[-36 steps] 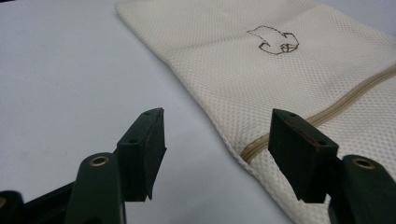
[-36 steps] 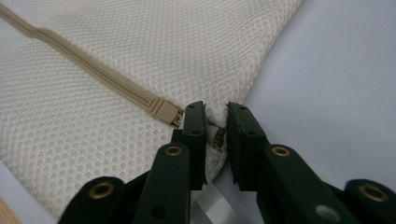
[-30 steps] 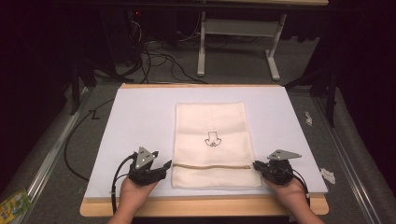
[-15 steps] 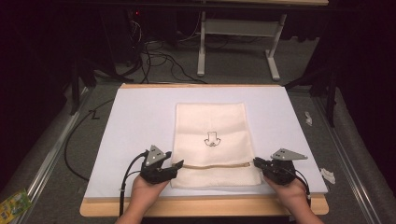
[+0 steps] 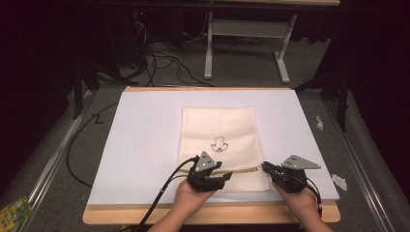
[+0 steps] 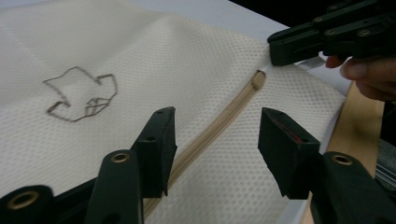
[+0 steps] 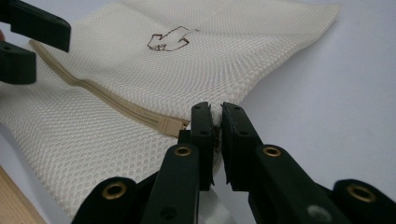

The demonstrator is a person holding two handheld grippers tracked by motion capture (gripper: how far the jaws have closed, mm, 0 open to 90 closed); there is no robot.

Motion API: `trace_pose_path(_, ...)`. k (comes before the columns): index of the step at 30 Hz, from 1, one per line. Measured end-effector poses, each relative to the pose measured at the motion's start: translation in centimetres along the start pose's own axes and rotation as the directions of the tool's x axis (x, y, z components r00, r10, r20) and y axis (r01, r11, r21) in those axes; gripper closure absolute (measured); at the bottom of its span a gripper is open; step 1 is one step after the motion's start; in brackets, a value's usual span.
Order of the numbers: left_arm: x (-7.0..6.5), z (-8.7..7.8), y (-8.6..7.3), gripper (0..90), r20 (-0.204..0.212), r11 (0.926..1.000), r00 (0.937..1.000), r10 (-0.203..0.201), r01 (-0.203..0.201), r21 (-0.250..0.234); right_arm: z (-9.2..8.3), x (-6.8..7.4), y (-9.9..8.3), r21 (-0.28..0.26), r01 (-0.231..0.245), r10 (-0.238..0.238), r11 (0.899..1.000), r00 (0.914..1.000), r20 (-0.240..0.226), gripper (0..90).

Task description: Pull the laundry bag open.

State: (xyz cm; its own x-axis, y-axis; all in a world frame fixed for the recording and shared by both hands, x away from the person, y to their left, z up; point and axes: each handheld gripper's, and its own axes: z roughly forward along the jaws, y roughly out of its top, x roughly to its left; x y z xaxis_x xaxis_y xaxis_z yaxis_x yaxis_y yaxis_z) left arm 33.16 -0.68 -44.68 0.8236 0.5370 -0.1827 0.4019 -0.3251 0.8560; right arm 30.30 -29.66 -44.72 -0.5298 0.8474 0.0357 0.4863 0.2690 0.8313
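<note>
A cream mesh bag (image 5: 217, 130) with a small dark emblem (image 5: 219, 144) lies flat on the white board. A tan zipper (image 5: 244, 170) runs across its near end. My left gripper (image 5: 226, 176) sits over the bag's near middle. In the left gripper view its jaws (image 6: 215, 140) stand apart, one on each side of the zipper (image 6: 219, 123), not pressing it; they have just been closing. My right gripper (image 5: 265, 166) is at the bag's right edge, at the zipper's end. In the right gripper view it (image 7: 215, 116) is shut on the mesh edge there.
The white board (image 5: 145, 140) rests on a wooden table whose rim (image 5: 121, 215) shows at the front. Small white scraps (image 5: 340, 181) lie off the board's right edge. Cables trail at the left, and a green packet (image 5: 12, 210) lies at the lower left.
My left gripper has slid to the right, from the bag's left edge along the zipper to about its middle, with its jaws narrowing. The right gripper has kept its place and grip.
</note>
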Motion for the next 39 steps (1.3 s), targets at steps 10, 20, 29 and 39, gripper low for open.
trace_pose_path(10, -2.2, 4.8, 1.5, 63.8, 0.069, 0.998, 0.9976, -0.007, 0.003, 0.063, -0.1, 0.2, 0.2, -0.018, 0.004, -0.004, 1.0, 0.9998, -0.018, 85.8)
trace_pose_path(20, -2.9, 7.3, 1.6, 67.5, 0.045, 0.9937, 0.9981, -0.042, 0.037, 0.106, -0.2, 0.4, 0.4, -0.03, 0.009, -0.01, 1.0, 0.9995, -0.031, 86.1)
trace_pose_path(29, -3.5, 7.8, 1.5, 75.6, 0.021, 0.9965, 0.9978, -0.062, 0.061, 0.057, -0.3, 0.6, 0.4, -0.032, 0.015, -0.016, 0.999, 0.9996, -0.023, 86.2)
trace_pose_path(39, -4.0, 7.6, 1.3, 84.9, 0.016, 0.9992, 0.9992, -0.036, 0.036, 0.019, -0.2, 0.4, 0.4, -0.033, 0.021, -0.022, 0.999, 0.9997, -0.013, 86.2)
